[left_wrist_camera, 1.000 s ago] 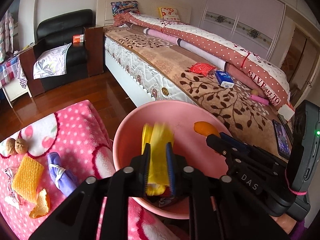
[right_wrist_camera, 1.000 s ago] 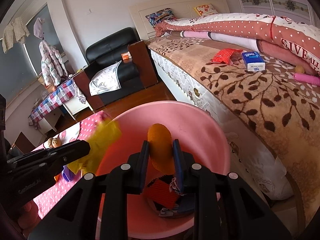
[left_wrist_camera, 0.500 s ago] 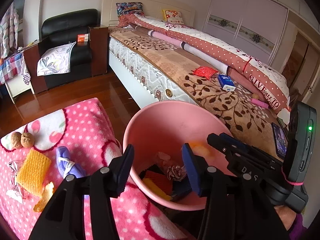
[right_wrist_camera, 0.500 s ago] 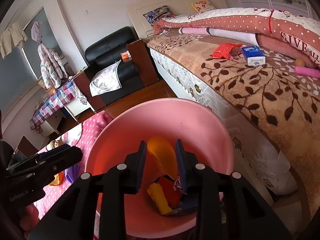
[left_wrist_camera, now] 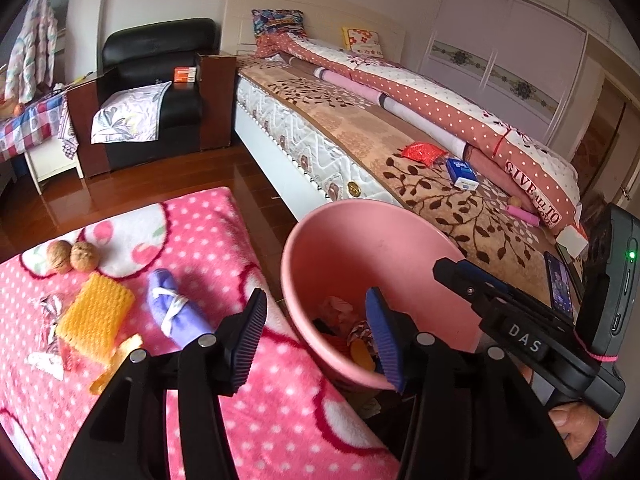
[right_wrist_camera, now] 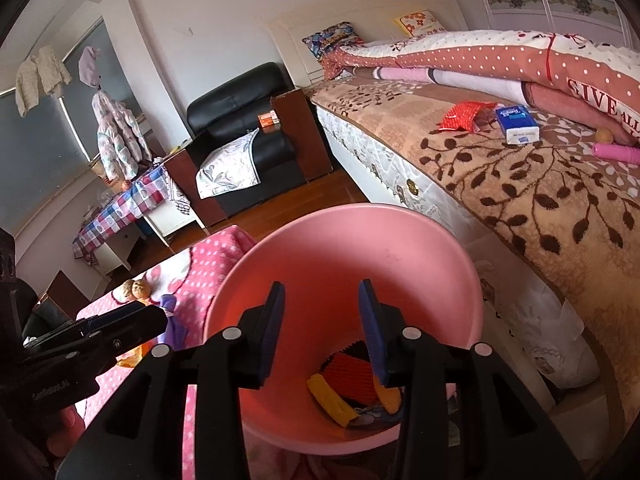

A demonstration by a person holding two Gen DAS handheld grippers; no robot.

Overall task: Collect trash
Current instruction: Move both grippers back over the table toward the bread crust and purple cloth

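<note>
A pink bin stands between the pink dotted blanket and the bed. It holds a yellow wrapper, an orange peel, a red piece and other scraps. My left gripper is open and empty over the bin's near rim. My right gripper is open and empty above the bin. On the blanket lie two walnuts, a yellow wafer-like piece, an orange peel, a purple bundle and crumpled wrappers.
The bed at the right carries a red packet, a blue tissue pack, a pink tube and a phone. A black armchair and wooden floor lie behind.
Both grippers opened. The yellow wrapper fell from the left gripper and the orange peel from the right into the bin. The left gripper has drawn back toward the blanket.
</note>
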